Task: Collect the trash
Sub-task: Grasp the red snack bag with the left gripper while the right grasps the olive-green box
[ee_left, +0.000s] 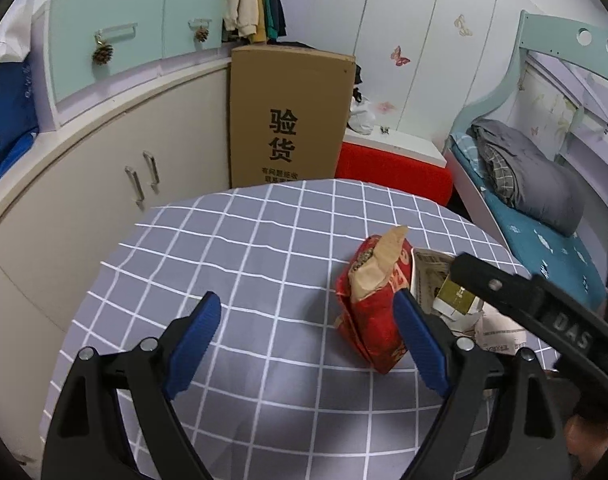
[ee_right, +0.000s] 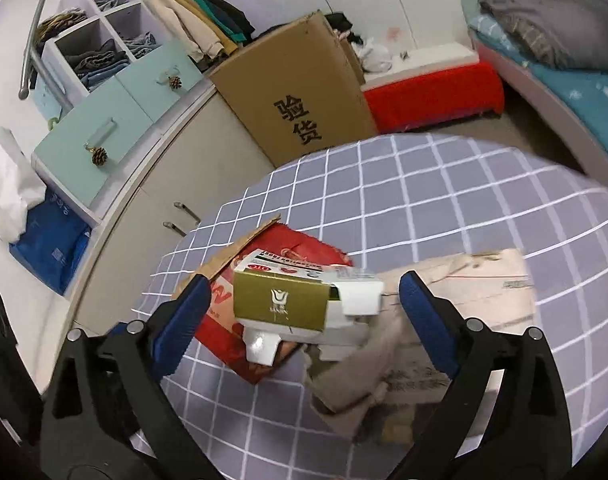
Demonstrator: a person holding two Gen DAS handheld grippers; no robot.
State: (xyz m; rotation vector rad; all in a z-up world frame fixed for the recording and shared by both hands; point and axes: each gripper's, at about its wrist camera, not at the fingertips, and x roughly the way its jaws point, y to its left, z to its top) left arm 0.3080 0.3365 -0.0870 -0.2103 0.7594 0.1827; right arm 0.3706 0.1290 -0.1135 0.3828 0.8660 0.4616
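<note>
A red paper bag (ee_left: 368,312) with brown paper poking out lies on the table's grey checked cloth (ee_left: 243,240). My left gripper (ee_left: 308,308) stands open over the cloth, its right finger in front of the bag and not pressing it. To the right lies a gold and white carton (ee_left: 458,296), with a black arm of my right gripper (ee_left: 524,300) over it. In the right wrist view the carton (ee_right: 287,308) sits between the jaws of my open right gripper (ee_right: 306,284), with gaps on both sides. It rests on the red bag (ee_right: 304,244) and crumpled beige paper (ee_right: 464,292).
A tall cardboard box (ee_left: 291,116) stands behind the table against a cream cupboard (ee_left: 103,184). A red bench (ee_left: 392,168) and a bed (ee_left: 544,216) with a grey quilt lie beyond the far right edge. Bare cloth (ee_right: 444,200) stretches past the pile.
</note>
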